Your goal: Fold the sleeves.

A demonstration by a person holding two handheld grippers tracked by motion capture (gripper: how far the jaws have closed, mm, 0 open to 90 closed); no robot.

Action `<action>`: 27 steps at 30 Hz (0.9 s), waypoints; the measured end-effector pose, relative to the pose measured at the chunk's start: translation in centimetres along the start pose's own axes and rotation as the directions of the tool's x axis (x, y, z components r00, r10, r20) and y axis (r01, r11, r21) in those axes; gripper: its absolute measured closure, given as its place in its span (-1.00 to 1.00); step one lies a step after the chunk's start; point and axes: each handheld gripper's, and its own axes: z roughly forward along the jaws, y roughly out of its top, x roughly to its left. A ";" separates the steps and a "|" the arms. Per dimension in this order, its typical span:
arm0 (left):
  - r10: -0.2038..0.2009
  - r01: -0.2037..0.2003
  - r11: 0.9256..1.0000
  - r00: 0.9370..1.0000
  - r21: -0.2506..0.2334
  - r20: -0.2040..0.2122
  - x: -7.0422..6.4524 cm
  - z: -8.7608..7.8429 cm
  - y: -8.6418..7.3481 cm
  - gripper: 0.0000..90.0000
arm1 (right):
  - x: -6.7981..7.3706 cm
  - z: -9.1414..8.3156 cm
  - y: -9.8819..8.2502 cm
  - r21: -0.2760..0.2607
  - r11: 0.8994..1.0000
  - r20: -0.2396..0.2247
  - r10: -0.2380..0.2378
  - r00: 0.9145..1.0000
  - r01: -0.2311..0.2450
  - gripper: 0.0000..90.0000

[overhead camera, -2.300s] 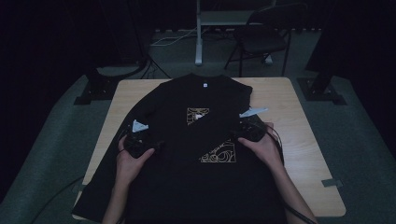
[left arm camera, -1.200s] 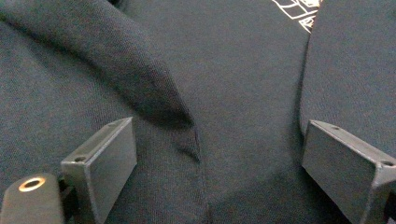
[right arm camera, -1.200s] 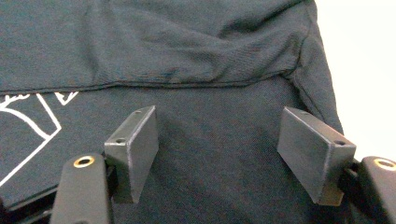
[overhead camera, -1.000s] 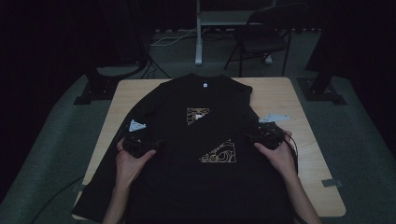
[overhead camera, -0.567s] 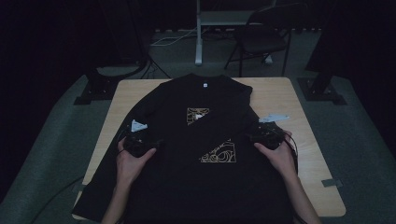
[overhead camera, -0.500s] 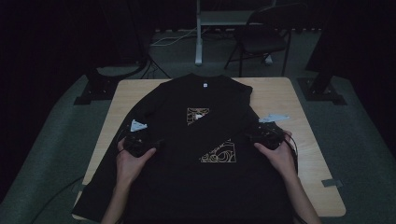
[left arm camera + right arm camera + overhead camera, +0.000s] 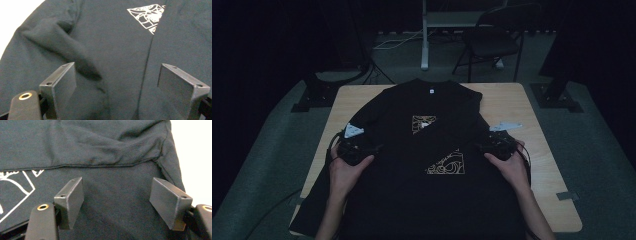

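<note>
Black cotton covers most of the wooden table (image 7: 512, 100) as a person folds a printed T-shirt (image 7: 427, 150), one side already laid diagonally over the chest print. Both tools hover with jaws wide and empty: the left gripper (image 7: 349, 150) over the shirt's left side, the right gripper (image 7: 497, 145) at its right edge. Next, probably, each must pinch fabric for the following fold.

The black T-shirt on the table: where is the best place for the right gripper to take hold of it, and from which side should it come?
Probably the folded right side edge of the black T-shirt, where cloth meets the bare table. The right gripper has open jaws just over it; coming from the table side lets one jaw slide under that doubled, slightly raised edge.
</note>
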 end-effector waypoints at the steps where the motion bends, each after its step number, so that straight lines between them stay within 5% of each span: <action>1: -0.003 0.003 1.000 1.000 0.003 -0.004 0.2 -0.1 0.0 -0.63 | -0.1 0.0 0.0 -0.002 1.000 -0.004 0.003 1.000 -0.003 -0.40; 27: -0.089 0.092 0.994 0.995 0.065 -0.055 5.5 -1.8 -3.4 -0.63 | 0.1 0.0 0.0 0.005 1.000 0.002 -0.012 1.000 0.012 -0.44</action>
